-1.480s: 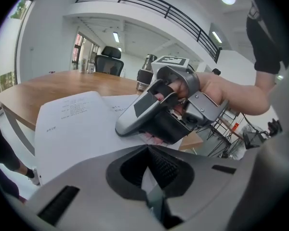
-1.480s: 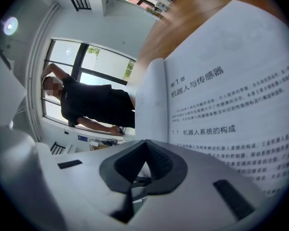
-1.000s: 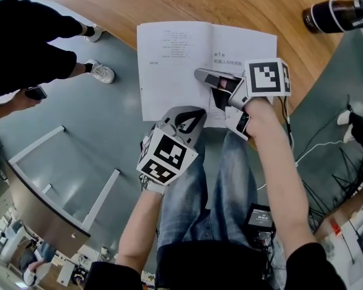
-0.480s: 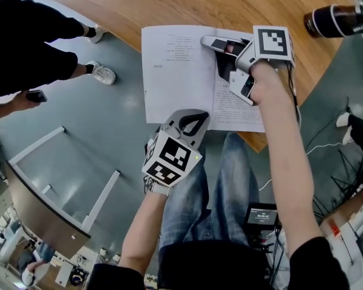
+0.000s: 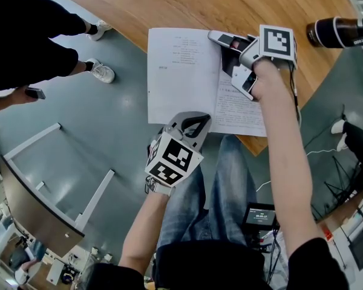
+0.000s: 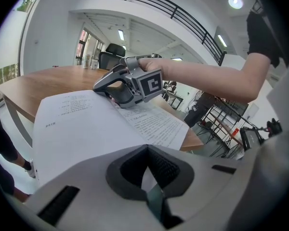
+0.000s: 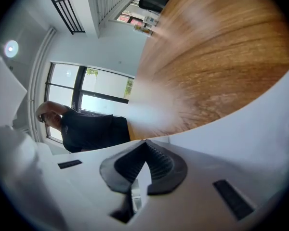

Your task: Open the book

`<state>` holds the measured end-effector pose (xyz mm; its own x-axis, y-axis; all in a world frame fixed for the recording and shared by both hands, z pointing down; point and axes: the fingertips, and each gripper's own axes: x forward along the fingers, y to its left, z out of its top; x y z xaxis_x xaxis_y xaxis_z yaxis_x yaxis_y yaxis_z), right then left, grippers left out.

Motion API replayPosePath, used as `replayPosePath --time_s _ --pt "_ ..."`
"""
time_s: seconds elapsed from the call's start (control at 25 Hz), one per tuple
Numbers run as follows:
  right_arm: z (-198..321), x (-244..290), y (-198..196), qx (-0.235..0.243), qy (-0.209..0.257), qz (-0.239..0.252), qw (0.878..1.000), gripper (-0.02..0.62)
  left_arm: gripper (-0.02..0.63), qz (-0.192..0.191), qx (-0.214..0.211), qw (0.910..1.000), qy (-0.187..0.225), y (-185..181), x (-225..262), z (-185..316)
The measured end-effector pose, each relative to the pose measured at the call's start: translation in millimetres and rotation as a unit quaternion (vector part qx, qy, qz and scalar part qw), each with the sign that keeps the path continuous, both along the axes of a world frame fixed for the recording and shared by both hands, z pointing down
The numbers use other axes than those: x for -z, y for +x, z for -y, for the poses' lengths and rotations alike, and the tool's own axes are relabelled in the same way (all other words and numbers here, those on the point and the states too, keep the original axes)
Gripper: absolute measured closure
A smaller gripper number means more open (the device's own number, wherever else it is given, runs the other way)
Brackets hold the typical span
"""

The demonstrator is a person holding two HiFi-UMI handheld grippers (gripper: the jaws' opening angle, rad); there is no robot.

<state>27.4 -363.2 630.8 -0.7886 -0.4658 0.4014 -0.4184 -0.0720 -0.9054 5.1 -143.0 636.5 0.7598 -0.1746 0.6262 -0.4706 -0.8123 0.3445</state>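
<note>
On the wooden tabletop (image 5: 169, 5) the white printed book (image 5: 181, 77) lies open. The right gripper (image 5: 216, 37), fingers shut and empty, should press evenly along the crease. The left gripper (image 5: 190, 121), fingers closed, perhaps pins the near edge.

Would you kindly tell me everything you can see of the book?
The book lies open and flat, white paper pages up, at the edge of the wooden table; its sparsely printed left page overhangs the floor, the right carries dense text. The shut right gripper rests near the spine; the left gripper meets the near edge.
</note>
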Motion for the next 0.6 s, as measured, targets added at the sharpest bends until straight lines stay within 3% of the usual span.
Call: replayPosePath --time_s 0.4,0.6 --pt "-69 1 -22 0.066 0.008 0.012 0.998 0.611 0.598 -0.005 0.004 1.0000 -0.003 0 -1 0" --pt "-111 9 -38 0.084 0.002 0.050 0.995 0.611 0.598 -0.002 0.005 1.0000 -0.003 1 -1 0"
